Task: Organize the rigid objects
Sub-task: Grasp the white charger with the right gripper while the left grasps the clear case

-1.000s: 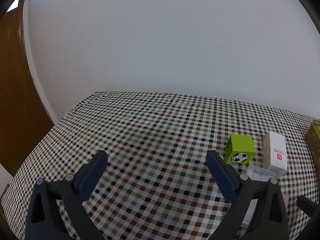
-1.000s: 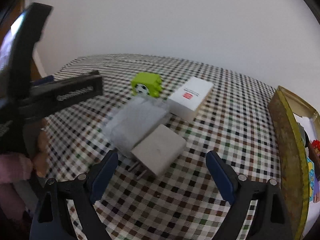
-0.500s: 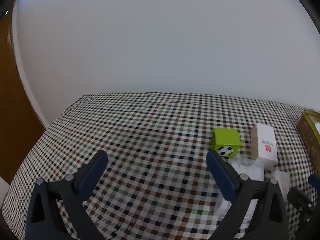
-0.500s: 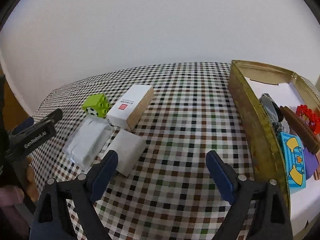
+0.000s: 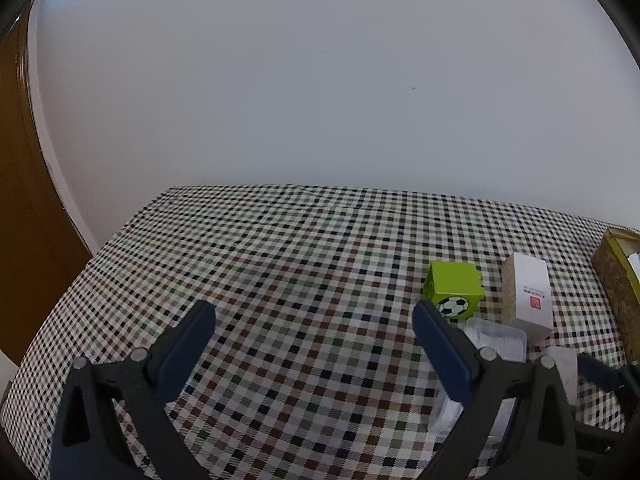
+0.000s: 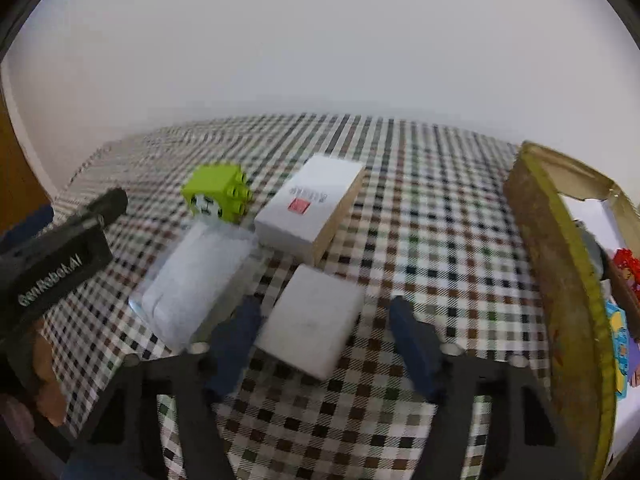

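Leftmost, a strip of brown wooden door (image 5: 16, 200) curves beside the plain white wall (image 5: 320, 80), and below them spreads the checked tablecloth (image 5: 280, 280), a woven pattern of black, brown, green and white squares. The left gripper (image 5: 314, 340) hangs over a bare stretch of that cloth, its blue-padded black jaws spread wide with nothing between them.

Further right in the right wrist view sits a lime green toy brick (image 6: 216, 194), a studded plastic cube with a football printed on one face. Just in front of it lies a clear plastic packet (image 6: 196, 280), glossy and oblong, with something white inside. Beside the brick rests a white cardboard box (image 6: 310, 206), flat and rectangular, with a red mark on top and a tan side. Close in front of that box lies the white charger block (image 6: 312, 318), matte and squarish with rounded corners, flat on the cloth.

The right gripper (image 6: 324, 324) stands over the block with its jaws closing; the block lies between them, its left edge at the left pad, while a gap shows before the right pad. The packet crowds that left pad.

At far right stands a shallow cardboard tray (image 6: 560, 264) with a speckled brown, yellow-rimmed wall; colourful toys lie inside.
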A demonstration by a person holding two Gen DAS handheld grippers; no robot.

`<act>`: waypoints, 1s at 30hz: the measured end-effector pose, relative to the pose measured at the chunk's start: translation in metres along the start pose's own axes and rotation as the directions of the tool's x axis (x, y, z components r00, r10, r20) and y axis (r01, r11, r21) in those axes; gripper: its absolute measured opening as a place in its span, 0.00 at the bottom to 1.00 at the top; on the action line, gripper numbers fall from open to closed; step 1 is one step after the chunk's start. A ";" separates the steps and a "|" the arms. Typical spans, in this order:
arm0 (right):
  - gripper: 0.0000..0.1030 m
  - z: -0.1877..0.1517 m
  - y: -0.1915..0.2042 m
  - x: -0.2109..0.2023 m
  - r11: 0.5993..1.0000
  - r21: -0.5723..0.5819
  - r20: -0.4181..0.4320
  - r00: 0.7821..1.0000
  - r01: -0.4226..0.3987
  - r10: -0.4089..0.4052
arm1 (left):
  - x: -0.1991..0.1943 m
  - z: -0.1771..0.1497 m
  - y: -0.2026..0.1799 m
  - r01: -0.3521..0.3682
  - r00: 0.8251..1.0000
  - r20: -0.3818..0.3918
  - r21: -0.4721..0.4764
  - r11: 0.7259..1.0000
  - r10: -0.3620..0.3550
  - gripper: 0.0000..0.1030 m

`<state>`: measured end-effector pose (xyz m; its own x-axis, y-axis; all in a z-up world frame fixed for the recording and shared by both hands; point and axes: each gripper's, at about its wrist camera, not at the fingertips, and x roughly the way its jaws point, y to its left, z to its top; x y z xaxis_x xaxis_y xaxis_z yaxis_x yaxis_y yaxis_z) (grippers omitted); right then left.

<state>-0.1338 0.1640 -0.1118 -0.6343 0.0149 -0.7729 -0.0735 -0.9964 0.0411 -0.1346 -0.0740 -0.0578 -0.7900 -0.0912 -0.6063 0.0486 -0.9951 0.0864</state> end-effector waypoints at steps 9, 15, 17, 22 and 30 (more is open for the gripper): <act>0.57 -0.010 -0.038 -0.013 0.989 -0.094 -0.005 0.993 -0.114 0.114 | -0.001 -0.002 -0.006 0.065 0.998 -0.019 0.016 0.998 -0.064 0.97; 0.57 -0.008 -0.053 -0.014 0.988 -0.037 0.030 0.988 -0.151 0.152 | -0.010 -0.006 -0.022 0.126 0.992 -0.038 0.073 0.989 -0.123 0.97; 0.57 -0.008 -0.045 -0.013 0.988 -0.071 0.035 0.990 -0.136 0.139 | -0.009 -0.009 -0.025 0.142 0.989 -0.059 0.083 0.986 -0.137 0.97; 0.47 -0.010 -0.027 -0.006 0.980 -0.177 0.019 0.995 -0.094 0.099 | -0.011 -0.013 -0.030 0.187 0.981 -0.078 0.107 0.977 -0.179 0.97; 0.39 -0.012 -0.050 -0.013 0.990 -0.094 0.073 0.991 -0.101 0.108 | -0.010 -0.023 -0.052 0.238 0.969 -0.111 0.195 0.952 -0.220 0.97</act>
<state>-0.1129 0.2129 -0.1118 -0.6929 -0.0867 -0.7158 0.0633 -0.9962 0.0595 -0.1154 -0.0223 -0.0747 -0.7083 0.1259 -0.6946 -0.2607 -0.9611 0.0917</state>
